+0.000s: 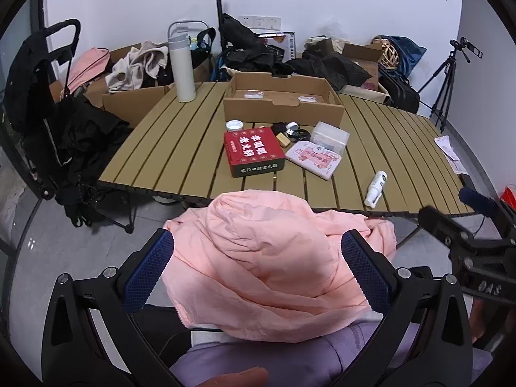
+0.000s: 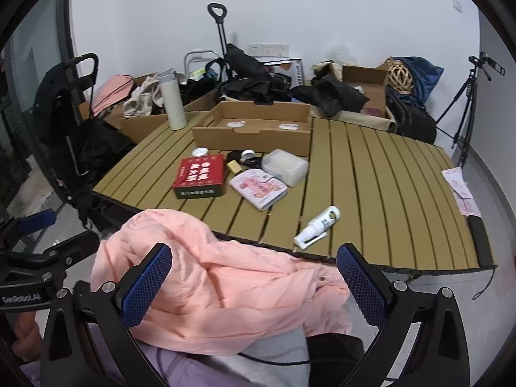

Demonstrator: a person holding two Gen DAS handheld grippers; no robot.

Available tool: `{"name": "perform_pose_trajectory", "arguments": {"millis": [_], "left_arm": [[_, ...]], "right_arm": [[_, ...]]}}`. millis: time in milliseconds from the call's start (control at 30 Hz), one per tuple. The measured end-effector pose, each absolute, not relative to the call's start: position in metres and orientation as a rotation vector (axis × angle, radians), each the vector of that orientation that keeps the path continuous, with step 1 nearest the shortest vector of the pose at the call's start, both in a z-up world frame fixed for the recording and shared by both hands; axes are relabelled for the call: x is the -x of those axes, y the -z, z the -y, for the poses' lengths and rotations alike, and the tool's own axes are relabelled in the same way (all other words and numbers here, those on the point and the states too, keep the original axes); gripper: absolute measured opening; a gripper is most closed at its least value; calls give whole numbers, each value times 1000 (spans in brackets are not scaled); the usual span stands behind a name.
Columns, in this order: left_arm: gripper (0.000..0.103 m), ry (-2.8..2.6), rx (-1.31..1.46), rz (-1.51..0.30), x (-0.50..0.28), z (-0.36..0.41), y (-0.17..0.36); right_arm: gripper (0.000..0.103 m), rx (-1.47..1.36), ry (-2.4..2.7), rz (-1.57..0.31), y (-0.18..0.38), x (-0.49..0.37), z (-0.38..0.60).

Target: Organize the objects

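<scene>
Pink jacket [image 1: 274, 267] between both grippers' parted fingers [image 1: 148, 271], cardboard tray [image 1: 283, 96] holding two small packets [image 1: 253, 95].

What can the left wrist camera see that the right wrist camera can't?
Only the left wrist view shows the right tool from the side, at its right edge, with a small red object behind it.

Only the right wrist view shows the left tool from the side, at its left edge.

Both show the crumpled pink fabric jacket near the open tools, the slatted wooden table, the red rectangular box, the white spray bottle and the shallow cardboard tray.
</scene>
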State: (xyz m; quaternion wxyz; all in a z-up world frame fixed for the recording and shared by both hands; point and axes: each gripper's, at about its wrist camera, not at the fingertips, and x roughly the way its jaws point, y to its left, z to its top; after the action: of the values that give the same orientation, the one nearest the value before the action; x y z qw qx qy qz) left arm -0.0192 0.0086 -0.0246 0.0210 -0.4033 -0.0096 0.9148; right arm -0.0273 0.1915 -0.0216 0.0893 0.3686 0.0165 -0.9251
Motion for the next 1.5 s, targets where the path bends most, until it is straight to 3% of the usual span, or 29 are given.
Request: {"name": "perform_pose_trajectory", "arguments": {"millis": [933,1133,1500], "left_arm": [[103,-2909,1174,48,25,6,9],[103,-2881,1201,3,28,0,16],[103,-2831,1289,95,41,9,41]], "right_arm": [[103,-1099,2750,-55,23,29,-186],[103,-1083,2757,-43,20,28,-190],[103,-1124,2747,-27,36,39,-192]]}}
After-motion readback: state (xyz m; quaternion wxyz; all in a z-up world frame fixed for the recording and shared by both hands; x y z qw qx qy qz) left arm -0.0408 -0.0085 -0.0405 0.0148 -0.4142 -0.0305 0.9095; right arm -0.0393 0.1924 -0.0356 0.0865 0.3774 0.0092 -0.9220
